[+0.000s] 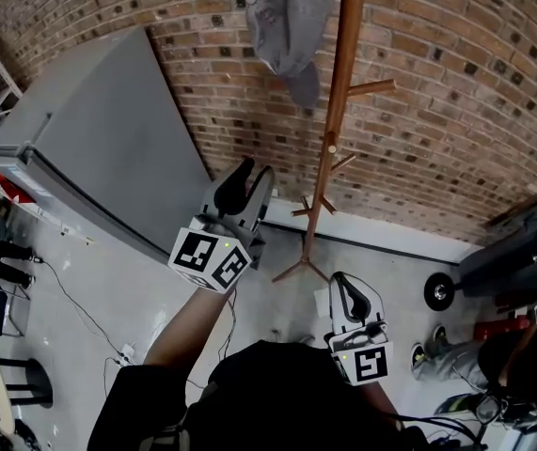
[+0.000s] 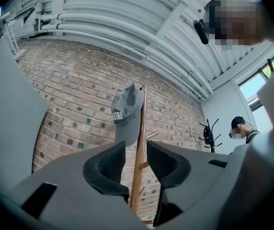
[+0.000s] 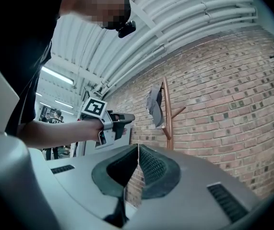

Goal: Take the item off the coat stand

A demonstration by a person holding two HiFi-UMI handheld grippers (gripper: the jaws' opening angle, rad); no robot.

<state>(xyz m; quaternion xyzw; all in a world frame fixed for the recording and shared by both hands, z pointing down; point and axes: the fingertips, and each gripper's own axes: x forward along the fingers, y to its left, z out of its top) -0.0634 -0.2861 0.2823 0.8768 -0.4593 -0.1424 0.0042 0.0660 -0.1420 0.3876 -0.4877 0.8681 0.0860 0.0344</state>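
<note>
Head view
Cap (image 1: 285, 22): a grey cloth cap hangs high on the coat stand (image 1: 339, 92), on the pole's left side and against the brick wall (image 1: 456, 111), with its brim pointing down.
Left gripper (image 1: 250, 171): raised toward the stand but well short of the cap; its jaws are spread.
Right gripper (image 1: 347, 293): held low near the person's body and takes no part in the reach.

Left gripper view
Left gripper (image 2: 136, 148): the jaws stand apart with nothing between them, and the pads touch nothing.
Cap (image 2: 126, 113): seen above and beyond the gap, draped over the top of the wooden pole (image 2: 138, 164) with the brim lowest.
Aim: the gap lines up roughly under the brim, but the cap is not yet within reach.

Right gripper view
Right gripper (image 3: 137, 149): the pads are pressed together and hold nothing.
Cap (image 3: 154, 105): well ahead on the stand (image 3: 166, 113), with the left gripper (image 3: 115, 124) between camera and wall.

Handling
Weight: probably very light.
Body: the crown looks soft and would likely crumple under a pinch, while the brim looks stiffer.
Hold: the brim edge seems the best place, being firm, thin enough for the pads and hanging free.
Release: it likely needs lifting up and off the peg, since a straight pull could tip the stand.
</note>
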